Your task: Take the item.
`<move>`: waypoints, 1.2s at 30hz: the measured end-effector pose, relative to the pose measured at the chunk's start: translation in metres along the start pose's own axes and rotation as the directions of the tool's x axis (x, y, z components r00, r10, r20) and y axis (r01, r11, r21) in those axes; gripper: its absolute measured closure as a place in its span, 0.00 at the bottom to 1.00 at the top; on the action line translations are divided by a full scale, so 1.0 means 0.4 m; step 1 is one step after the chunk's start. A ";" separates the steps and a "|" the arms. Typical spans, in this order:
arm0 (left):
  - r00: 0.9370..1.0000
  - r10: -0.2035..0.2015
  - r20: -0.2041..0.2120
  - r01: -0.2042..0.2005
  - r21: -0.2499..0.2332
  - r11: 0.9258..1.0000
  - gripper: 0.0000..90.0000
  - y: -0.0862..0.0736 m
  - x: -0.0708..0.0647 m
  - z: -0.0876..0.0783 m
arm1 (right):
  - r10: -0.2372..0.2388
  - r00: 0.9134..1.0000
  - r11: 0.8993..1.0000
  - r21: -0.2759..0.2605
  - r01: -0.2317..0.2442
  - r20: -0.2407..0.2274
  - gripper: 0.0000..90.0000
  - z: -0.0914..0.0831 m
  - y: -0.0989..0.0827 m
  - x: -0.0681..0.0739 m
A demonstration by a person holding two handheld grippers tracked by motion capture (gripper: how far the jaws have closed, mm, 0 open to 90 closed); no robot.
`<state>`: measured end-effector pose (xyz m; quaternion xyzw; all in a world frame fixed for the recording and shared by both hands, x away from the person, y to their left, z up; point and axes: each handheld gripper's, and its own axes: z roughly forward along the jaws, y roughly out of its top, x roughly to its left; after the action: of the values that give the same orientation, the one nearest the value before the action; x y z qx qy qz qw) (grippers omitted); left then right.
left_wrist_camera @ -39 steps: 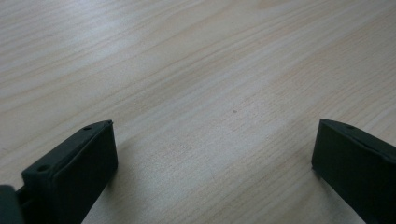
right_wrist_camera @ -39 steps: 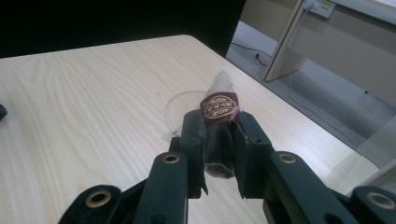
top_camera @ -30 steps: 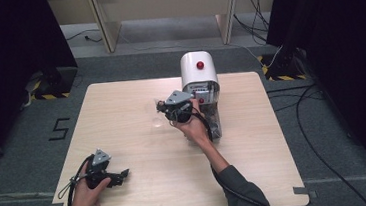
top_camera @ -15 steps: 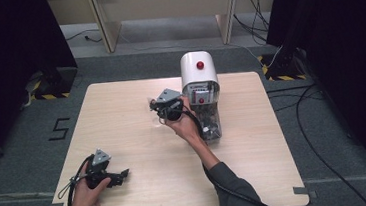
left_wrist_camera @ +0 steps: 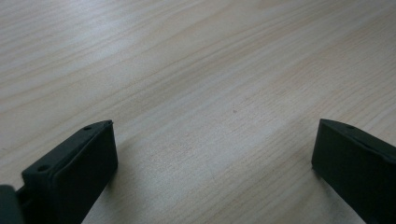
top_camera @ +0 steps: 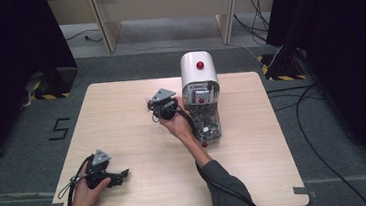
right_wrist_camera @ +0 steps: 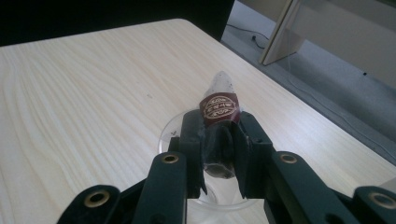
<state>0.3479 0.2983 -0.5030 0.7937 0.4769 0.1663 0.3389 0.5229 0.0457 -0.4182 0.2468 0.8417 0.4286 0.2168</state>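
One worktop (top_camera: 122, 118), light wood grain. One dispenser machine (top_camera: 201, 99) stands on it right of centre: white domed housing with a red knob on top, a second red knob on its front panel, and a clear bin below holding small dark pieces, not resolvable singly. Two grippers are in use, one per hand.

Right gripper (top_camera: 157, 106): high view places it just left of the dispenser, apart from it, and the person's forearm reaches in from the bottom edge. The right gripper view adds what the high view cannot resolve: the jaws are clamped on one small wrapped sweet (right_wrist_camera: 220, 126), a clear wrapper with a dark red oval-patterned label band and a dark filling. The wrapper's pointed tail stands up and away from the jaws. One clear round dish (right_wrist_camera: 173, 130) lies on the worktop directly under the jaws; the sweet is above it, and whether they touch I cannot tell. The same view shows the far worktop edge, grey floor and a pale furniture leg beyond.

Left gripper (top_camera: 118, 176): high view places it near the front left corner of the worktop, low over the surface, well apart from the dispenser, with its cable looping left. The left gripper view shows the two jaws standing wide apart with bare wood between them.
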 end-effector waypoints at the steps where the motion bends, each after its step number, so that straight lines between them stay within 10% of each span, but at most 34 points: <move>1: 1.000 0.000 0.000 0.000 0.000 1.000 0.00 0.000 0.000 0.000 | -0.006 1.000 1.000 0.010 0.006 0.000 0.84 0.001 -0.002 -0.002; 36: 1.000 0.000 0.000 0.000 0.000 1.000 0.00 0.000 0.000 0.000 | 0.030 0.999 0.999 -0.013 -0.031 -0.021 0.58 -0.029 -0.009 -0.019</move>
<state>0.3478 0.2983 -0.5030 0.7937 0.4770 0.1664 0.3389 0.5214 0.0325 -0.4138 0.2537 0.8371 0.4401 0.2031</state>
